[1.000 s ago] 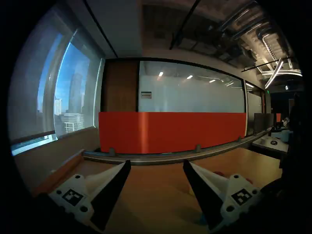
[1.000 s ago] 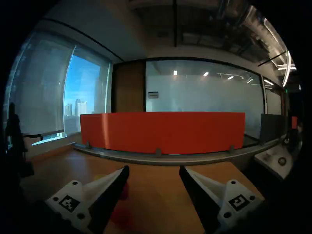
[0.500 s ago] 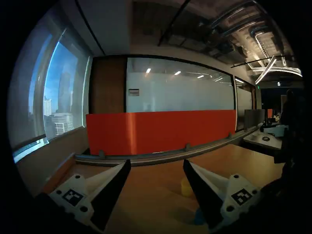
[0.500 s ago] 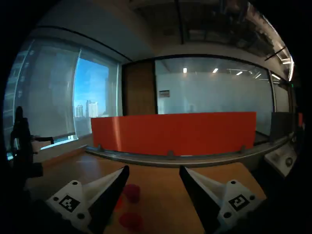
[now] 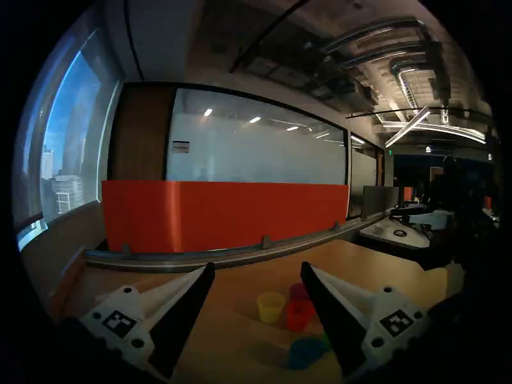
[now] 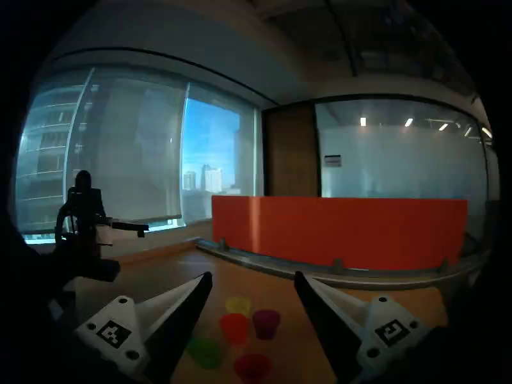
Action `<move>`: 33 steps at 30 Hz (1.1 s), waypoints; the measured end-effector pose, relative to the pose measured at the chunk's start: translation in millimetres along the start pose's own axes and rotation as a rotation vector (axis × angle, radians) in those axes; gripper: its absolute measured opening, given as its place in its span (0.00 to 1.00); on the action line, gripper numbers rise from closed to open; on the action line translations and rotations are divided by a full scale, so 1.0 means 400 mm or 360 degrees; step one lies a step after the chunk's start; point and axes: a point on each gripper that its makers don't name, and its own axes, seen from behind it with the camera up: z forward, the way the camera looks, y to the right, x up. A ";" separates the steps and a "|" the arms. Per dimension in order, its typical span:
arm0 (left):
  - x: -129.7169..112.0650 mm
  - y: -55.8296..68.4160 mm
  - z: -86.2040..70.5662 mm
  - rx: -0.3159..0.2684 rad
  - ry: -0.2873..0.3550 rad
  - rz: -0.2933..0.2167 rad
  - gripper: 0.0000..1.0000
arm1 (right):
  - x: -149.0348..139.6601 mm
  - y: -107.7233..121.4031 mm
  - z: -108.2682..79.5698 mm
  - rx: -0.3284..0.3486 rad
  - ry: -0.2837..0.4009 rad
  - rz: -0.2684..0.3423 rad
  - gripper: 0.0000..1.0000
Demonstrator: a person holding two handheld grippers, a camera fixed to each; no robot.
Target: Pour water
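**Inspector A:** Location of the cups?

**Inspector B:** Clustered on the table [image 5: 224, 336], well short of its far edge. The yellow cup [image 5: 271, 307] stands just beside the red cup [image 5: 296, 315]. The magenta cup [image 5: 299, 291] is behind them and the blue cup [image 5: 306, 352] is nearest. Contents cannot be told.

**Inspector A:** Tools?

**Inspector B:** Left tool [image 5: 256, 265]: fingers spread wide, gripping nothing. Right tool [image 6: 253, 274]: the same. An orange divider [image 5: 224, 214] lines the table's far edge.

A light brown wooden tabletop [image 6: 291, 352] holds small plastic cups clustered close together. They are a yellow cup [image 6: 237, 304], a red cup [image 6: 234, 327], a purple cup [image 6: 266, 323], a green cup [image 6: 205, 352] and a second red cup [image 6: 251, 367].
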 end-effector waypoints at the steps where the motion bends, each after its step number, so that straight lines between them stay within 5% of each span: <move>1: 0.002 0.006 0.001 -0.0028 0.0002 0.0002 1.00 | 0.002 -0.010 0.002 0.0027 -0.0004 -0.0006 0.99; 12: 0.011 0.043 0.004 -0.0188 -0.0009 0.0026 1.00 | -0.002 -0.083 0.014 0.0198 -0.0056 -0.0036 0.99; 18: -0.022 0.060 0.008 -0.0257 -0.0075 0.0008 1.00 | -0.013 -0.116 0.027 0.0289 -0.0118 -0.0056 0.99; 33: -0.109 0.077 0.019 -0.0354 -0.0253 0.0130 1.00 | -0.083 -0.150 0.057 0.0416 -0.0318 -0.0062 0.99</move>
